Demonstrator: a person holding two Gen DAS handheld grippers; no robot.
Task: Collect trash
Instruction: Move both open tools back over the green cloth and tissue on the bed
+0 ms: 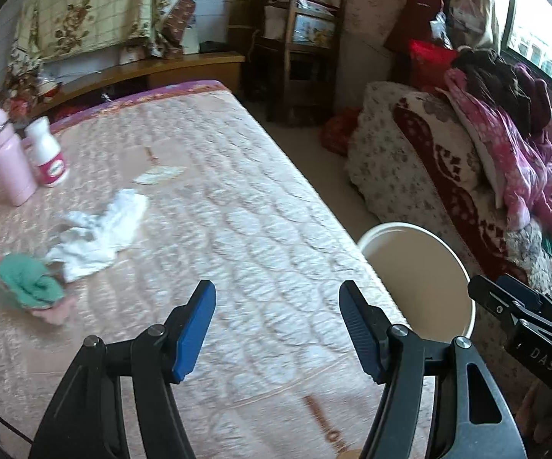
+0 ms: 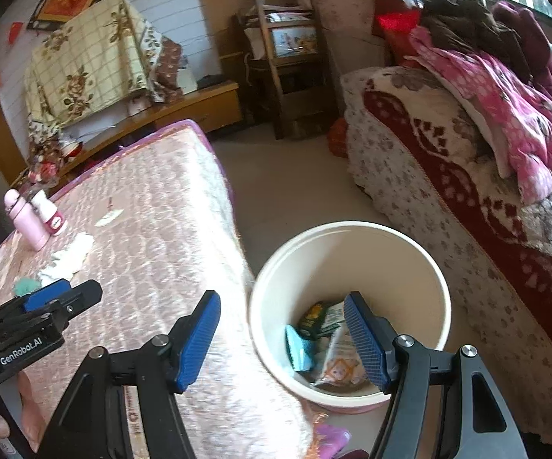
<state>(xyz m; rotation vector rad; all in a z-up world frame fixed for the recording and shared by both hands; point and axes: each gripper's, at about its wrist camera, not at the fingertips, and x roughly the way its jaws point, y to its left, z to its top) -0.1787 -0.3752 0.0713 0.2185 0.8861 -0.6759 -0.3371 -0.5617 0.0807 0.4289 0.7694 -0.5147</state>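
A crumpled white tissue (image 1: pixel 96 237) lies on the pink quilted mattress (image 1: pixel 237 191), with a green cloth wad (image 1: pixel 27 283) beside it and a small flat wrapper (image 1: pixel 159 175) farther back. My left gripper (image 1: pixel 278 306) hovers open over the mattress, right of the tissue, with nothing between its blue pads. A cream bin (image 2: pixel 352 237) stands on the floor by the mattress edge, holding a green packet (image 2: pixel 320 319), a teal packet (image 2: pixel 297 348) and a white wrapper (image 2: pixel 339 367). My right gripper (image 2: pixel 281 306) hangs open over the bin's near rim, empty.
A pink bottle (image 1: pixel 8 157) and a white bottle with a pink label (image 1: pixel 48 157) stand upright at the mattress's far left. A blanket-covered sofa (image 2: pixel 448 176) piled with pink clothes borders the narrow floor strip on the right. A wooden chair (image 2: pixel 291 76) stands at the back.
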